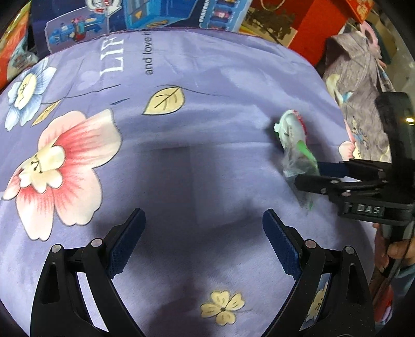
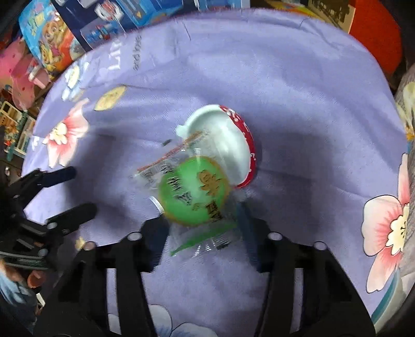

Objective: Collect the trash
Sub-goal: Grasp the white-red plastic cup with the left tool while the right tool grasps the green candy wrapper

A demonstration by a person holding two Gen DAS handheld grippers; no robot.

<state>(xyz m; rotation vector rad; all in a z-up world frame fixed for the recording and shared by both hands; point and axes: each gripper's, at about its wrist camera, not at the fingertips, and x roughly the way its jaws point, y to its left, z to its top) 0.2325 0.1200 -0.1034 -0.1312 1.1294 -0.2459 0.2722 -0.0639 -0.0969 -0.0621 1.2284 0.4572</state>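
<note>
My right gripper [image 2: 205, 220] is shut on a clear plastic wrapper [image 2: 192, 191] with a green round label, held just above the purple flowered cloth [image 2: 298, 90]. Behind the wrapper lies a white cup lid with a red rim [image 2: 228, 140]. In the left wrist view the right gripper [image 1: 308, 173] enters from the right, gripping the wrapper [image 1: 298, 160], with the lid [image 1: 291, 127] beyond it. My left gripper [image 1: 203, 233] is open and empty over the cloth [image 1: 207, 90], to the left of the wrapper. It also shows at the left of the right wrist view [image 2: 75, 189].
Colourful toy boxes [image 1: 160, 13] line the far edge of the cloth. A red box [image 1: 319, 31] and a grey patterned garment [image 1: 360, 85] stand at the far right. Pink toys [image 2: 23, 70] lie beyond the left edge.
</note>
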